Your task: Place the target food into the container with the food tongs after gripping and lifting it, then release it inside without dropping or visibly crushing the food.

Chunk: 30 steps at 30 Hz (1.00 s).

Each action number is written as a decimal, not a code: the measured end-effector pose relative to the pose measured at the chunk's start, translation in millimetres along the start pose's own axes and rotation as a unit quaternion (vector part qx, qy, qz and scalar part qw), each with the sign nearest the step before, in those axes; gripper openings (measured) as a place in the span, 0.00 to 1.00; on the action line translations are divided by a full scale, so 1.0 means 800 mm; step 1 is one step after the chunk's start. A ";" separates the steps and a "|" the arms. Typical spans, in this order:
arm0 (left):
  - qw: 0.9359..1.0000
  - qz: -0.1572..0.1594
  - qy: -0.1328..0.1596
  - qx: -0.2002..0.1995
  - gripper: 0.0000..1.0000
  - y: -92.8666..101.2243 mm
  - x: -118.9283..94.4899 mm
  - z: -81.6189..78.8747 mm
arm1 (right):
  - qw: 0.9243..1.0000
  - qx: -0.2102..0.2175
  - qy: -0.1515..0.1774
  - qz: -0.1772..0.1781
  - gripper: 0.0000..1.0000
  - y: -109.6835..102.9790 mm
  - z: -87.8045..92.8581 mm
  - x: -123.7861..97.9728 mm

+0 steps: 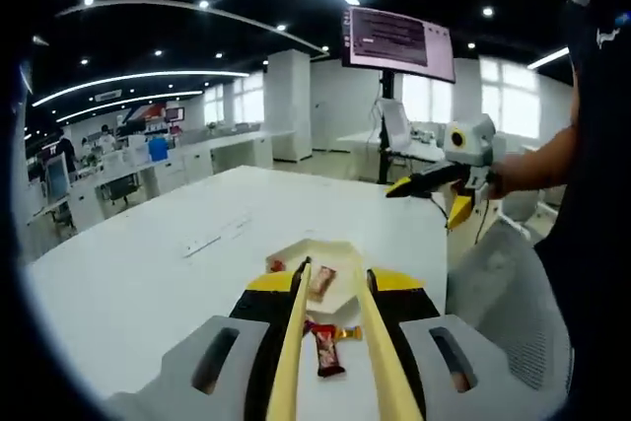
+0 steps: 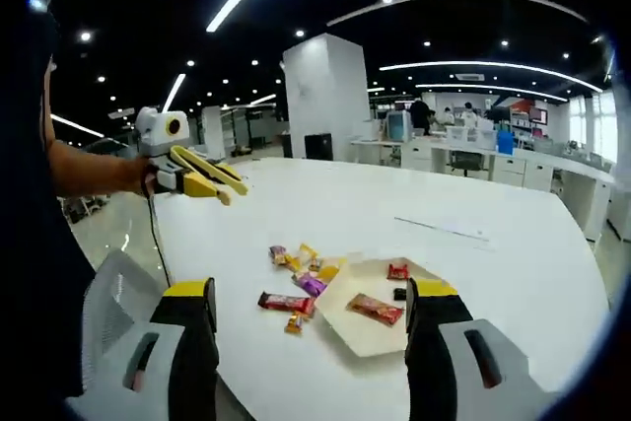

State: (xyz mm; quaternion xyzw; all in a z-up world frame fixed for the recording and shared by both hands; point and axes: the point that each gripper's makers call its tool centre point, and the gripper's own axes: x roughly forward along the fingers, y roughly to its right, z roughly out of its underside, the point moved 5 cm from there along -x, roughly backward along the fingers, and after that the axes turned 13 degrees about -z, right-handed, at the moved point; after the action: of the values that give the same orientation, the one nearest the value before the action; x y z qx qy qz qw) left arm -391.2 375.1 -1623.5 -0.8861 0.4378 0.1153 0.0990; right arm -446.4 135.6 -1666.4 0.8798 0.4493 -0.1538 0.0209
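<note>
One large round white table (image 2: 473, 209), bearing one shallow cream paper tray (image 2: 380, 337) of angular outline and a loose scatter of small wrapped snacks. In the right gripper view the tray holds three pieces: one long red-brown wrapped bar (image 2: 375, 309) near its middle, one small red wrapped candy (image 2: 397, 270) at its far edge, and one small dark piece (image 2: 399, 293) just beside that. On the bare tabletop to the left of the tray lies a cluster of about six wrappers, among them one dark red bar (image 2: 285, 302), one purple candy (image 2: 310, 284), one yellow wrapper (image 2: 329, 269) touching the tray's edge and one small orange piece (image 2: 294, 322); exact count uncertain, as several overlap. One pair of yellow food tongs (image 1: 335, 352), carried by the left gripper (image 1: 333, 293), its two arms held slightly apart with nothing between the tips; the tips hang above the tray's near edge, over one dark red wrapper (image 1: 326, 350) on the table. The right gripper (image 2: 311, 317) has its black, yellow-capped jaws spread wide, empty, and appears in the left gripper view raised off the table in a person's hand (image 1: 498, 180). One wall screen (image 1: 398, 39) on a stand behind the table.
</note>
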 end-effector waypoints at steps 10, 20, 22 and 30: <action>0.999 -0.012 -0.047 0.010 0.23 -0.002 0.017 0.044 | 0.998 0.037 0.026 0.045 0.88 -0.004 0.019 -0.001; 0.998 -0.013 -0.067 0.007 0.23 -0.009 0.036 0.080 | 0.999 0.030 0.008 0.041 0.87 -0.006 0.031 0.004; 0.996 -0.017 -0.085 -0.006 0.23 -0.014 0.043 0.091 | 0.999 0.025 0.004 0.039 0.86 -0.007 0.032 0.006; 0.991 -0.037 -0.128 -0.008 0.23 -0.015 0.067 0.125 | 0.999 0.024 0.001 0.036 0.85 -0.007 0.036 0.006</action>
State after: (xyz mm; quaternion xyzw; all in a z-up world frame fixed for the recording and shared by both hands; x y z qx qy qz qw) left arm -362.0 369.6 -1733.7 -0.8803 0.3876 0.2279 0.1513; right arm -455.3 137.9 -1694.8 0.8957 0.4138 -0.1628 0.0050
